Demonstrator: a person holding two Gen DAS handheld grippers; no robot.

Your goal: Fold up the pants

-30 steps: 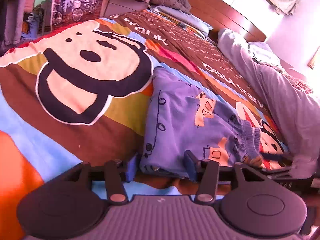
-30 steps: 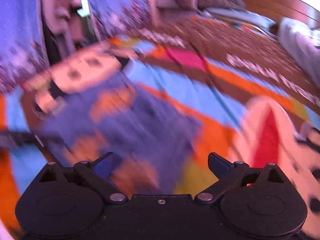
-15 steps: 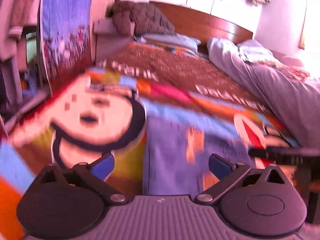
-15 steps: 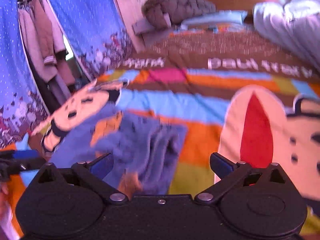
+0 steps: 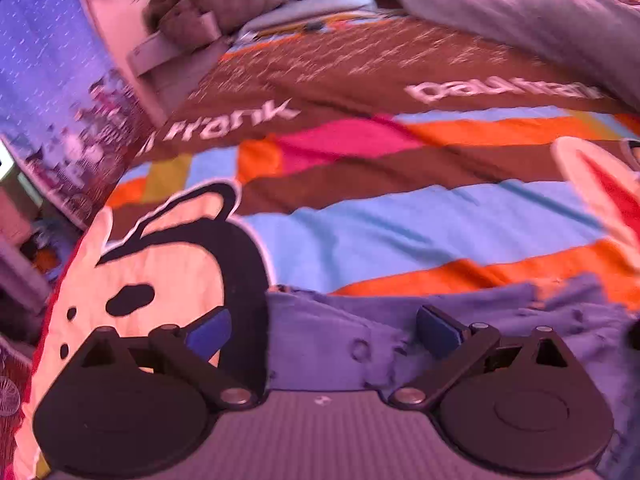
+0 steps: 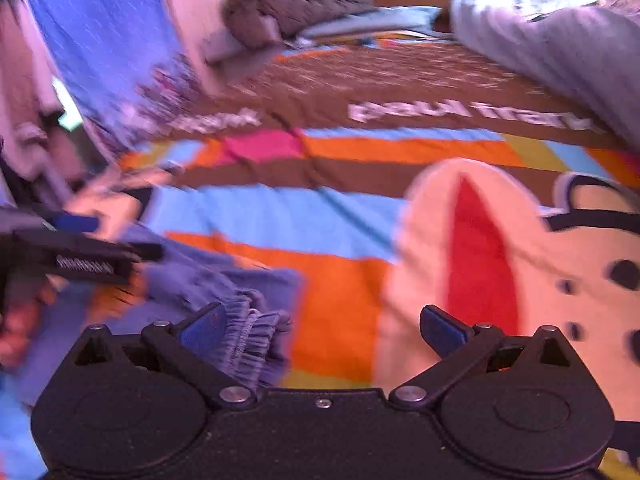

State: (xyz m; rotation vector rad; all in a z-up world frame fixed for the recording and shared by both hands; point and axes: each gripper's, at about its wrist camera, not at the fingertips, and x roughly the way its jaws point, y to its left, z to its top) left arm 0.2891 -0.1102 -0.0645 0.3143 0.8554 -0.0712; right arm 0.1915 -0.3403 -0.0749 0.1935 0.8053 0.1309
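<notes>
Across the lower left of the left wrist view, the left claw [image 5: 322,330] stands spread wide with nothing gripped; its jaws have just been opening, and the purple pants [image 5: 320,344] lie loose beneath and between them, on the bed's cartoon-print bedspread [image 5: 400,232]. Toward the upper right of that view, a pale grey duvet [image 5: 520,12] is bunched near the wooden headboard.

At the far left of the right wrist view, the left claw [image 6: 80,248] shows again, blurred, over the pants [image 6: 224,280]. Lower centre, the right claw [image 6: 322,330] is also wide apart and holds nothing; the gathered waistband [image 6: 256,332] lies just beside its left finger [image 6: 200,330], while its right finger [image 6: 440,330] hangs over bare bedspread [image 6: 340,300].
</notes>
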